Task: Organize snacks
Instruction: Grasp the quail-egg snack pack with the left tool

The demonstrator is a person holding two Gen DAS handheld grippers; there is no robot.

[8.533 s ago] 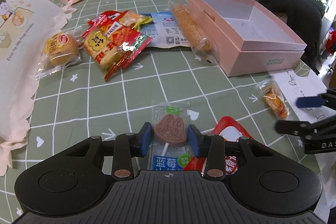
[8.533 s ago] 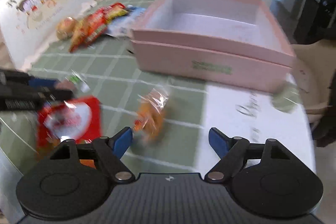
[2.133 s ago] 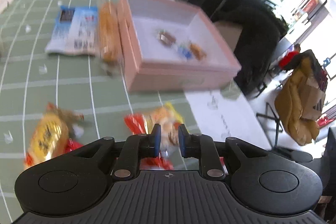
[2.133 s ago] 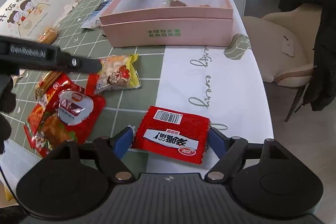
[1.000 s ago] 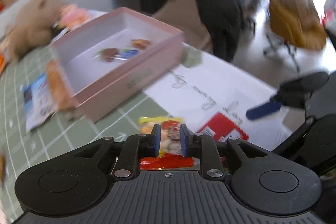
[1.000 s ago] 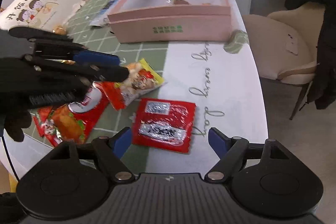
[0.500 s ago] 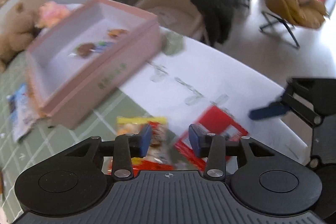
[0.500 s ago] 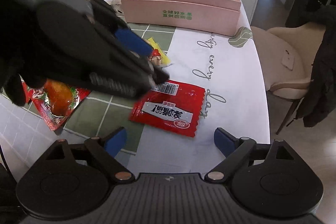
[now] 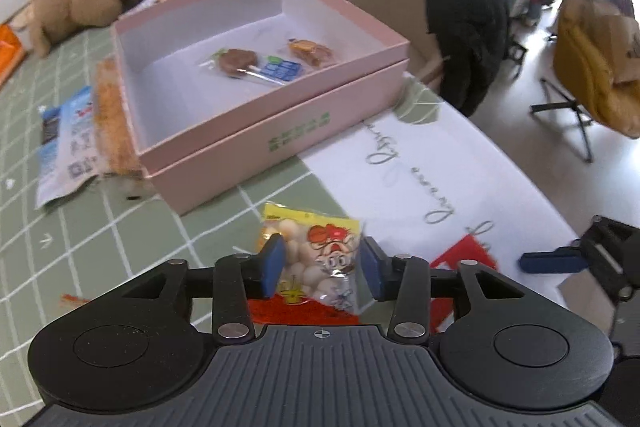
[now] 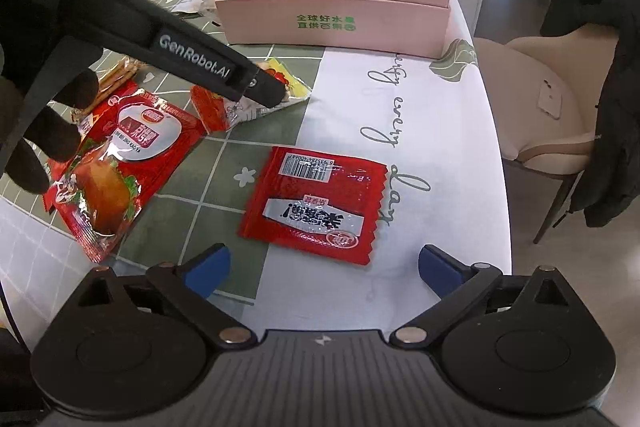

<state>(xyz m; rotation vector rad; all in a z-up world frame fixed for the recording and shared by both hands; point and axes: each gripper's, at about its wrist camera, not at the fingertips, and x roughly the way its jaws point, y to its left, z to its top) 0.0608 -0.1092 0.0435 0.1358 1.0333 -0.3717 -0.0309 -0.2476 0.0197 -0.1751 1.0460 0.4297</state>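
A: Left wrist view?
B: Left gripper jaws opening, yellow snack packet between the pads, unpressed. Pink box at twelve o'clock holds a lollipop.
A: Right wrist view?
B: Right gripper jaws opening, empty. Red snack packet at twelve o'clock; pink box beyond.
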